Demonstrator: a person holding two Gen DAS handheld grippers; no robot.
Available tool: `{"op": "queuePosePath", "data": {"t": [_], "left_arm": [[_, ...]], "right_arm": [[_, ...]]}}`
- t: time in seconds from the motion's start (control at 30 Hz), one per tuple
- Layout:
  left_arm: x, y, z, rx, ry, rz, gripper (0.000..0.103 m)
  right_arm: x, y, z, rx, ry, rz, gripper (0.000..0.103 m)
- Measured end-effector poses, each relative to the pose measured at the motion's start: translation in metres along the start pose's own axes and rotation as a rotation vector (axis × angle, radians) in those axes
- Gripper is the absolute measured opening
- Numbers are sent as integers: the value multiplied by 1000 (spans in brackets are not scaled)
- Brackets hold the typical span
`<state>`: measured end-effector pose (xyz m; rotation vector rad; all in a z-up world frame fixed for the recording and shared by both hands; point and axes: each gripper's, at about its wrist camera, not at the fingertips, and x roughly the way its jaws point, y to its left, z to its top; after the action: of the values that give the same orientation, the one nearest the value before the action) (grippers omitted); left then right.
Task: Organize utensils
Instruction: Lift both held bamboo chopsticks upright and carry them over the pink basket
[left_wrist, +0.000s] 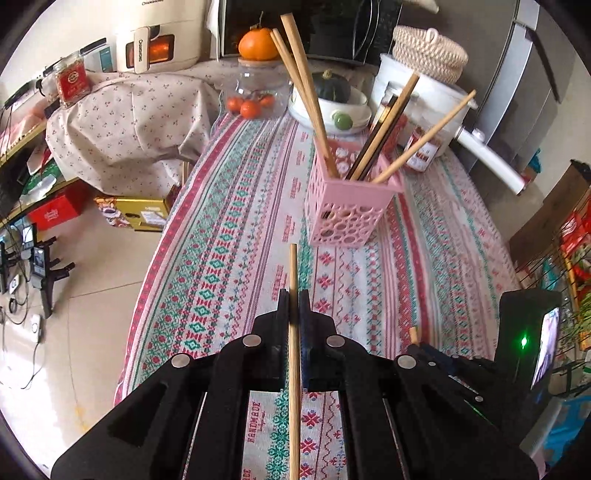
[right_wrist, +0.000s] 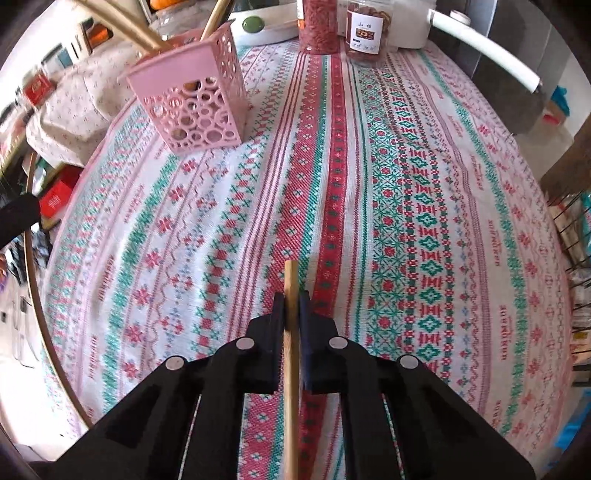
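A pink perforated utensil holder stands on the patterned tablecloth and holds several chopsticks leaning outwards. My left gripper is shut on a light wooden chopstick that points forward toward the holder, just short of it. My right gripper is shut on another wooden chopstick, above the cloth; the holder is far ahead to its left. The right gripper's body and its chopstick tip show at the lower right of the left wrist view.
Behind the holder stand a glass jar with oranges, a white dish with a dark squash, a white pot with a long handle and food jars. The table's left edge drops to the floor. A wire rack stands right.
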<state>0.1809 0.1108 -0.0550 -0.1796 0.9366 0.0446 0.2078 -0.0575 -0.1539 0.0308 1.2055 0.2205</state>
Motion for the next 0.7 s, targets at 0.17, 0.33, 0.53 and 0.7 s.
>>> {"op": "queuePosePath", "data": {"t": [0.17, 0.33, 0.53, 0.7], "left_arm": [[-18, 6, 5, -32, -86, -70, 4], [-39, 9, 7, -49, -184, -111, 4], [-64, 11, 6, -60, -271, -134, 4], [-84, 12, 6, -67, -321, -149, 4]], "right_arm": [[-39, -9, 6, 25, -113, 92, 8], [-93, -18, 4, 41, -265, 156, 8], [-143, -37, 2, 54, -394, 222, 8], [-166, -50, 2, 81, -456, 261, 8]]}}
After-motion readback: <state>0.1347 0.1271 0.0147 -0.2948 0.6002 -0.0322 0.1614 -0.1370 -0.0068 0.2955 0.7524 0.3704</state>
